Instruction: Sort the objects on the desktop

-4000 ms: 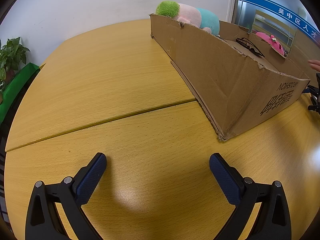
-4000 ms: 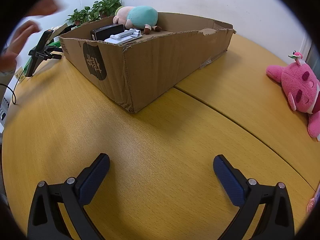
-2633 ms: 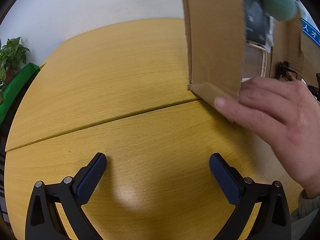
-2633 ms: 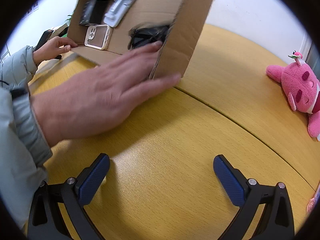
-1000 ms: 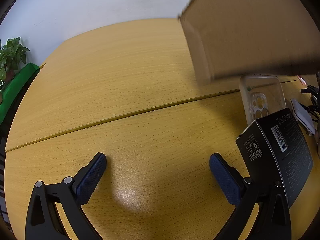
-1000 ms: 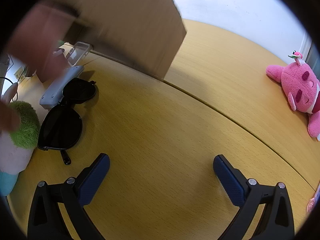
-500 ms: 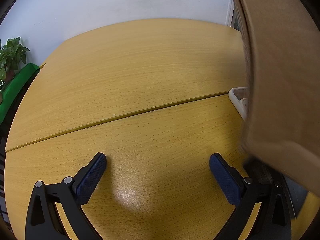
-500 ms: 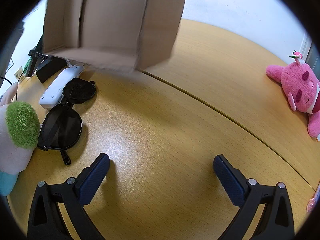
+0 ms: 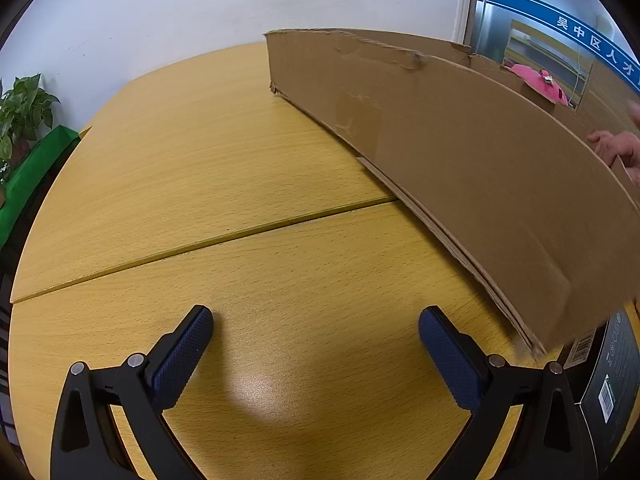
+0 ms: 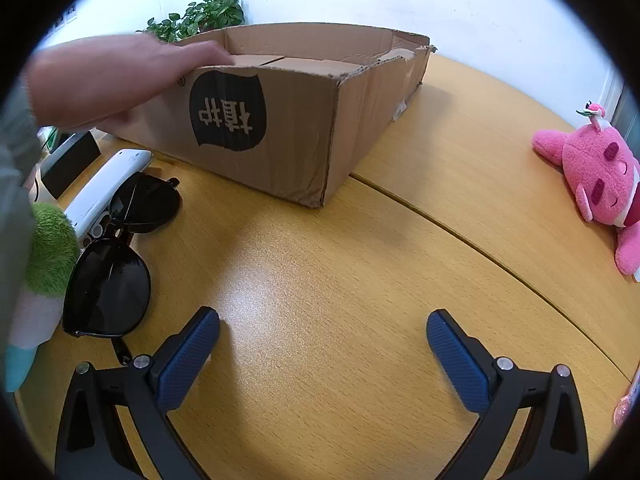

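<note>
An empty cardboard box (image 10: 288, 120) stands upright on the wooden table; its long side fills the right of the left wrist view (image 9: 460, 152). A bare hand (image 10: 120, 76) rests on its rim. Black sunglasses (image 10: 116, 256), a white device (image 10: 108, 188), a green-haired plush doll (image 10: 44, 264) and a black box (image 9: 608, 380) lie on the table beside the cardboard box. A pink plush (image 10: 596, 180) lies at the right. My left gripper (image 9: 316, 344) and right gripper (image 10: 324, 344) are both open and empty, low over the table.
A potted plant (image 10: 200, 16) stands behind the box, and another plant (image 9: 20, 120) with a green stand is at the far left. A seam (image 9: 200, 244) crosses the table. A small pink object (image 10: 624, 404) sits at the right edge.
The hand tipped the box, spilling its objects onto the table, then set it down upright and empty. Both grippers have stayed still and open.
</note>
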